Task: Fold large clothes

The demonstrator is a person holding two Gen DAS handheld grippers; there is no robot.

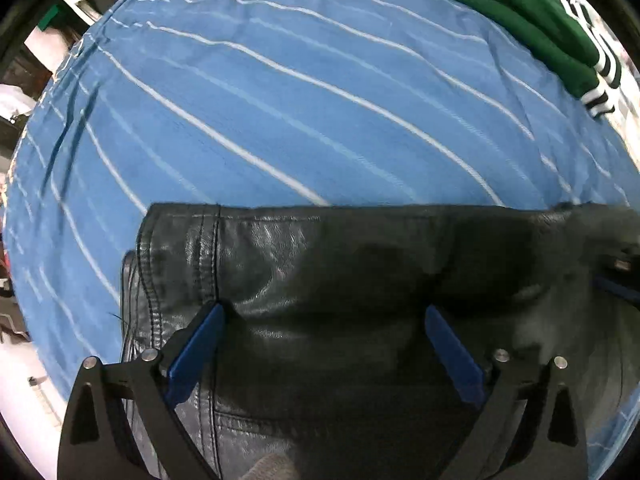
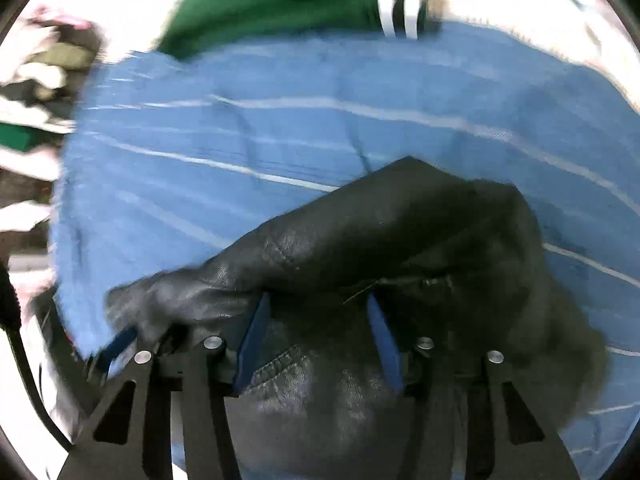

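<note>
A black leather jacket lies folded on a blue sheet with white stripes. My left gripper is open, its blue pads wide apart just above the jacket's left part. In the right wrist view the jacket is bunched, with a dark fur part at the right. My right gripper is partly open, with the jacket's edge lying between and over the blue pads. The right view is blurred by motion.
A green garment with white and black stripes lies at the far right of the sheet and shows in the right wrist view. Piles of clothes lie beyond the sheet's left edge.
</note>
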